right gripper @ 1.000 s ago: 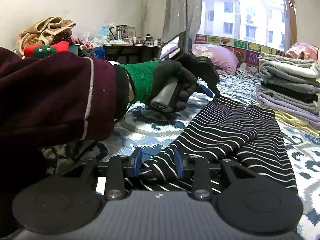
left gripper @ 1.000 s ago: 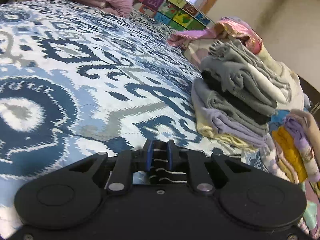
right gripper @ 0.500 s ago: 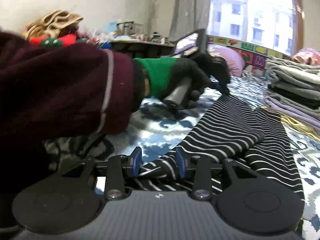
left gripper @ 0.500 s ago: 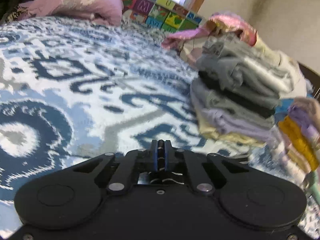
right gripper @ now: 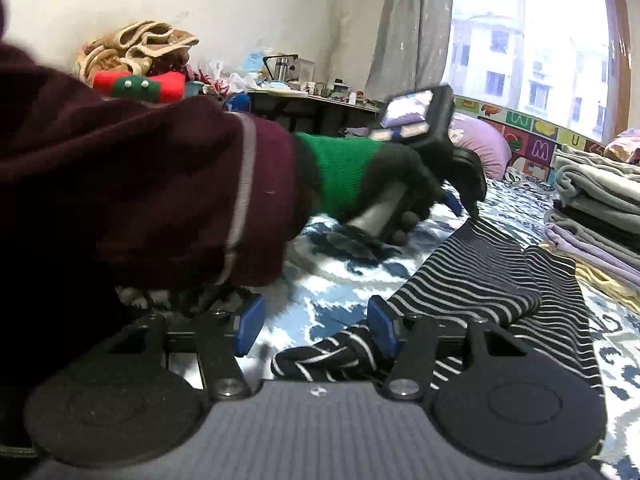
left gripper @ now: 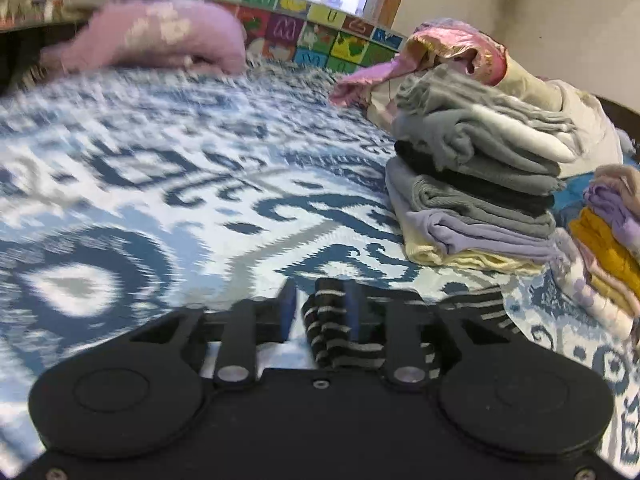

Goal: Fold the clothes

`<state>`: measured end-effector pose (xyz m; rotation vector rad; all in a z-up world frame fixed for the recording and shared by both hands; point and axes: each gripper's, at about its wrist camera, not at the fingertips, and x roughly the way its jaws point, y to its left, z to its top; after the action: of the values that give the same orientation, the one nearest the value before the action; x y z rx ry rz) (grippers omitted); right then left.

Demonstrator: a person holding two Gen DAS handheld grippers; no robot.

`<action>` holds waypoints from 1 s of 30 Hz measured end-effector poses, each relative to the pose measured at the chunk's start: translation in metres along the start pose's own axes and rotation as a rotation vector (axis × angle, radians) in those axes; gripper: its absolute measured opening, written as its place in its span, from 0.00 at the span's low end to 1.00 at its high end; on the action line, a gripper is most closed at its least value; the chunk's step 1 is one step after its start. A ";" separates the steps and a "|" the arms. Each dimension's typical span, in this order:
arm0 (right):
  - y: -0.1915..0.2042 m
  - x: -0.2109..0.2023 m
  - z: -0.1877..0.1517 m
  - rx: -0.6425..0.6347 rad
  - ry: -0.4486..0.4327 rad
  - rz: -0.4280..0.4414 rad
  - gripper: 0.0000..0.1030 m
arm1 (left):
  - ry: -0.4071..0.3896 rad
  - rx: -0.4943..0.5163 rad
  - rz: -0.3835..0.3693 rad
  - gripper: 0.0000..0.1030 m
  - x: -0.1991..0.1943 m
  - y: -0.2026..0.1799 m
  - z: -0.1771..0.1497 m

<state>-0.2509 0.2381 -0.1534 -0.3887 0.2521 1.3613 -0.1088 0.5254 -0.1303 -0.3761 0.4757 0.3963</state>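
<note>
A black garment with thin white stripes (right gripper: 500,280) lies folded lengthwise on the blue-and-white patterned bedspread (right gripper: 340,292). My right gripper (right gripper: 316,328) is open over its near corner, which lies loose by the right finger. At the far corner, a hand in a green and black glove (right gripper: 360,184) holds my left gripper (right gripper: 464,204). In the left wrist view the left gripper (left gripper: 320,312) is open, and a bunched end of the striped garment (left gripper: 336,332) rests between the fingers against the right pad.
A tall stack of folded grey, black and lilac clothes (left gripper: 476,200) stands to the right on the bed, with a second, colourful pile (left gripper: 612,248) beyond it. A pink pillow (left gripper: 160,36) lies by the window. A maroon sleeve (right gripper: 140,184) fills the left of the right wrist view.
Both grippers have opened: the right one let go of the near corner and the left one, shut half a second ago, now stands apart around the far end. The left camera has tilted up.
</note>
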 end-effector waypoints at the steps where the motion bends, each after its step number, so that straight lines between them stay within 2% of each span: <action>1: -0.003 -0.005 0.001 0.016 0.000 0.000 0.53 | 0.004 0.002 0.014 0.31 -0.015 -0.005 -0.001; 3: -0.009 -0.016 0.002 0.048 0.002 0.000 0.51 | 0.005 0.007 -0.001 0.31 -0.046 -0.017 -0.010; 6: -0.037 -0.048 0.001 0.161 0.006 -0.037 0.50 | 0.033 0.086 -0.030 0.31 -0.094 -0.046 -0.036; 9: -0.084 -0.078 -0.006 0.369 0.000 -0.149 0.48 | 0.075 0.131 -0.076 0.31 -0.142 -0.072 -0.071; 11: -0.111 -0.090 -0.022 0.529 -0.006 -0.185 0.47 | 0.102 0.149 -0.126 0.31 -0.166 -0.087 -0.093; 14: -0.151 -0.108 -0.047 0.769 -0.014 -0.237 0.46 | 0.182 0.220 -0.120 0.29 -0.180 -0.108 -0.132; 15: -0.164 -0.114 -0.055 0.849 -0.017 -0.254 0.46 | 0.242 0.241 -0.077 0.25 -0.173 -0.107 -0.147; 17: -0.172 -0.109 -0.073 0.944 0.020 -0.226 0.44 | 0.246 0.237 -0.059 0.22 -0.170 -0.098 -0.158; 19: -0.174 -0.100 -0.092 1.039 0.061 -0.184 0.42 | 0.241 0.176 -0.051 0.22 -0.176 -0.091 -0.148; 20: -0.173 -0.100 -0.096 1.059 0.048 -0.178 0.42 | 0.227 0.156 -0.043 0.22 -0.180 -0.089 -0.145; 22: -0.171 -0.099 -0.102 1.101 0.027 -0.159 0.42 | 0.183 0.047 -0.094 0.24 -0.193 -0.079 -0.146; 23: -0.172 -0.098 -0.104 1.124 0.023 -0.143 0.42 | 0.174 0.007 -0.087 0.26 -0.198 -0.074 -0.147; 24: -0.172 -0.098 -0.106 1.147 0.018 -0.127 0.42 | 0.165 -0.026 -0.062 0.30 -0.200 -0.070 -0.147; 27: -0.173 -0.096 -0.111 1.216 0.004 -0.079 0.42 | 0.175 -0.205 -0.052 0.50 -0.202 -0.048 -0.156; 30: -0.175 -0.094 -0.115 1.284 -0.010 -0.030 0.44 | 0.199 -0.385 -0.080 0.51 -0.204 -0.028 -0.167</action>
<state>-0.0927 0.0786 -0.1996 0.6837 1.0169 0.9299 -0.3236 0.3727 -0.1574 -0.8105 0.5768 0.3746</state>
